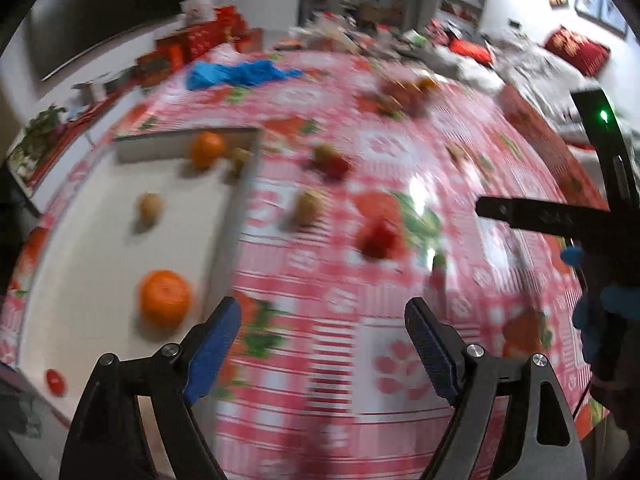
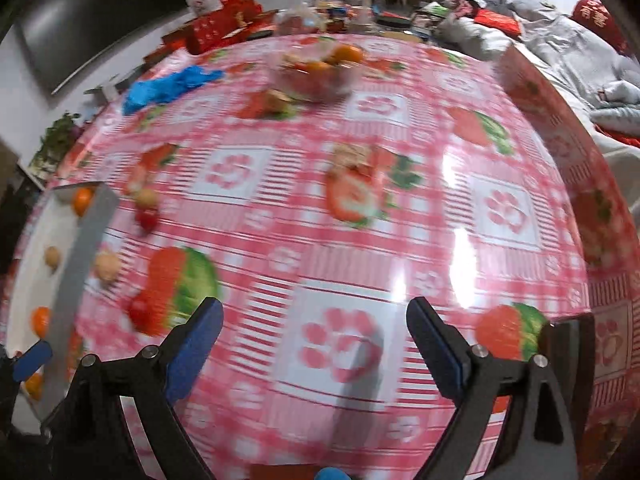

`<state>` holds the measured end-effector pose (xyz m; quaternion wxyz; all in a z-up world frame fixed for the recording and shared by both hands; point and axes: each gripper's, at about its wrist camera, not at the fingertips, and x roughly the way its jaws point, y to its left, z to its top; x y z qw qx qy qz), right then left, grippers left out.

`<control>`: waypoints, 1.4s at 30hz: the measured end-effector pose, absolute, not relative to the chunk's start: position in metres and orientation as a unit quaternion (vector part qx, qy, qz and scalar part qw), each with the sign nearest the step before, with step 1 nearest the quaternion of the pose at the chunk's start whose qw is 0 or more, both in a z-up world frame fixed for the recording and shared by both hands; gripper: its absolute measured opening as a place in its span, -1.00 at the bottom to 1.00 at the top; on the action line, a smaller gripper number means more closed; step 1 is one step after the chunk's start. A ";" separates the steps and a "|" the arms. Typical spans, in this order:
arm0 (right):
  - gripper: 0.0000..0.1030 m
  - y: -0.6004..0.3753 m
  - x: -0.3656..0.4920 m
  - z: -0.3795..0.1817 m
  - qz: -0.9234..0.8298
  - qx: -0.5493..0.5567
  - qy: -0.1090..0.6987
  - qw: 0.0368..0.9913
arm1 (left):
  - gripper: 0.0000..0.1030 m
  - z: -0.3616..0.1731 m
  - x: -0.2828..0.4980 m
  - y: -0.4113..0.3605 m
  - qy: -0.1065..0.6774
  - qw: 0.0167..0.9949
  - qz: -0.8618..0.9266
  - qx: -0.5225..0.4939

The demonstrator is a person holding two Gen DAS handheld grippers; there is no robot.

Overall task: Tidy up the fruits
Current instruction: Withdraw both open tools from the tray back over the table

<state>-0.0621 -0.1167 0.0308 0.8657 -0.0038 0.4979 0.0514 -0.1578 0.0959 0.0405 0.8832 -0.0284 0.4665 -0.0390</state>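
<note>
Both views are motion-blurred. My left gripper [image 1: 322,320] is open and empty above the red checked tablecloth, just right of a white tray [image 1: 100,240]. The tray holds two oranges [image 1: 165,298] [image 1: 207,149], a tan fruit [image 1: 150,207] and a small red fruit [image 1: 55,381]. Loose on the cloth lie a tan fruit [image 1: 307,208] and red fruits [image 1: 380,240] [image 1: 334,162]. My right gripper [image 2: 314,320] is open and empty over bare cloth. A clear bowl [image 2: 316,72] with oranges stands at the far side. The tray [image 2: 24,248] shows at the left.
A blue cloth [image 1: 240,72] [image 2: 168,84] lies at the far left of the table. Red boxes [image 1: 192,40] and clutter stand beyond the far edge. The right gripper's body [image 1: 600,220] shows at the right of the left wrist view. A bed [image 2: 580,60] lies right.
</note>
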 end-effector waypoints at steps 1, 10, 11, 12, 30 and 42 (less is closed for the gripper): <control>0.84 -0.120 -0.063 0.027 0.042 -0.014 0.494 0.868 | 0.65 0.038 -0.158 0.089 0.471 0.881 -0.042 -0.025; 1.00 -0.137 -0.077 0.007 0.041 -0.022 0.465 0.884 | 0.65 0.019 -0.148 0.068 0.492 0.870 -0.015 -0.008; 1.00 -0.138 -0.077 0.006 0.041 -0.021 0.464 0.885 | 0.65 0.018 -0.147 0.070 0.495 0.869 -0.010 -0.010; 1.00 -0.138 -0.077 0.005 0.040 -0.021 0.463 0.885 | 0.65 0.016 -0.146 0.071 0.497 0.868 -0.006 -0.013; 1.00 -0.136 -0.077 0.004 0.037 -0.022 0.459 0.887 | 1.00 0.002 -0.141 0.059 0.471 0.882 0.010 -0.014; 1.00 -0.136 -0.077 0.004 0.037 -0.021 0.459 0.888 | 1.00 0.003 -0.131 0.056 0.488 0.873 0.009 -0.015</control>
